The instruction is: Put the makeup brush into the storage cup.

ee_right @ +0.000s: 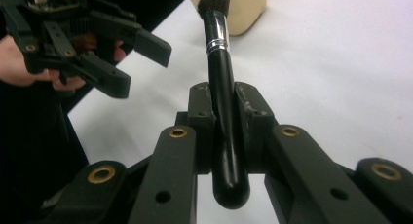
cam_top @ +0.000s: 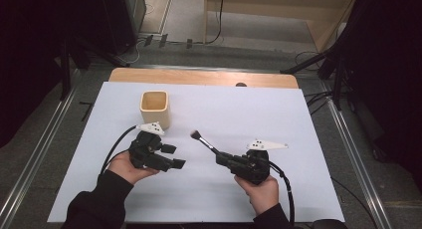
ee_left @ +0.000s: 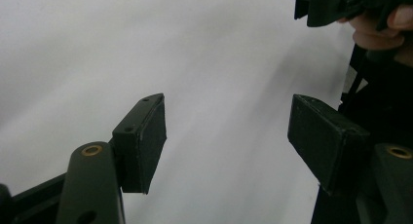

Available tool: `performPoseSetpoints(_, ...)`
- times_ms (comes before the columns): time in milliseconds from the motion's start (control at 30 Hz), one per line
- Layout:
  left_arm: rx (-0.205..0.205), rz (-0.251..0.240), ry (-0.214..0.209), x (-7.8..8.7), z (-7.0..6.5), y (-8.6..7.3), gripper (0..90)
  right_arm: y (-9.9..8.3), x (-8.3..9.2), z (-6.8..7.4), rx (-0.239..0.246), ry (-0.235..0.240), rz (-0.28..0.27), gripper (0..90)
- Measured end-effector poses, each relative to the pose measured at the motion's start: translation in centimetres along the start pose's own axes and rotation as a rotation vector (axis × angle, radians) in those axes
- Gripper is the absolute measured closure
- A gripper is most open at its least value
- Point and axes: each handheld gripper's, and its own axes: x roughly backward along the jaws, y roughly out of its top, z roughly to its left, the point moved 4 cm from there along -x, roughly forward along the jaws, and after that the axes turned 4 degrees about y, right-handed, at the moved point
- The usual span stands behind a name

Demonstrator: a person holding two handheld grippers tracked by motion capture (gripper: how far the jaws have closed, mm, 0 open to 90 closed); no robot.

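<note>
A: Seen from above: right claw (cam_top: 222, 159) clamped on a black brush (cam_top: 205, 142), bristles up and pointing toward the cup (cam_top: 155, 108). Left claw (cam_top: 174, 157) spread wide, nothing between the jaws, held just above the white counter (cam_top: 239, 109).

B: Closer, from the right gripper view: brush (ee_right: 220, 87) gripped mid-handle between both pads, rounded butt end sticking out below, silver ferrule and dark bristles well beyond the jaws. Left claw (ee_right: 131, 63) at upper left, jaws parted, fingers (ee_right: 19, 58) wrapped behind it.

A: Cup (ee_right: 238, 7) there too?

B: Cropped at the top edge, just behind the bristles. Inside not visible from there.

A: From above, open mouth of the cup in full sight: tan, square with rounded corners, standing upright on the counter beyond the left claw. Nothing visible inside. Brush apart from it, off to its right.

B: Left gripper view: two black pads (ee_left: 146, 141) far apart over bare white counter (ee_left: 219, 87). Right claw (ee_left: 311, 9) cropped at the top right corner, fingers (ee_left: 384, 29) behind it. Brush handle a thin dark strip along the top edge, bristles blurred.
</note>
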Motion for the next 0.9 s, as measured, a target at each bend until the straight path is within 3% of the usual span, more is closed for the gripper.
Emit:
performPoseSetpoints(167, 0.024, -0.047, -0.004, -0.5, -0.7, 0.1, 29.6, -0.4, -0.3, 0.3, 0.013, -0.002, -0.045, 79.1)
performPoseSetpoints(333, 0.034, -0.059, -0.007, -1.3, -1.1, 0.1, 29.2, -0.8, -0.5, 0.8, 0.003, -0.002, -0.100, 79.2)
performPoseSetpoints(467, 0.072, -0.096, -0.031, -1.4, -1.4, 0.3, 29.2, -1.3, -0.8, 1.0, -0.003, -0.003, -0.139, 79.1)
performPoseSetpoints(767, 0.123, -0.160, -0.050, -1.5, -1.5, 1.1, 29.9, -1.6, -1.4, 1.2, -0.012, 0.004, -0.156, 79.1)
performPoseSetpoints(900, 0.126, -0.168, -0.047, -1.6, -1.7, 1.4, 30.0, -1.6, -1.5, 1.4, -0.014, 0.001, -0.170, 79.2)
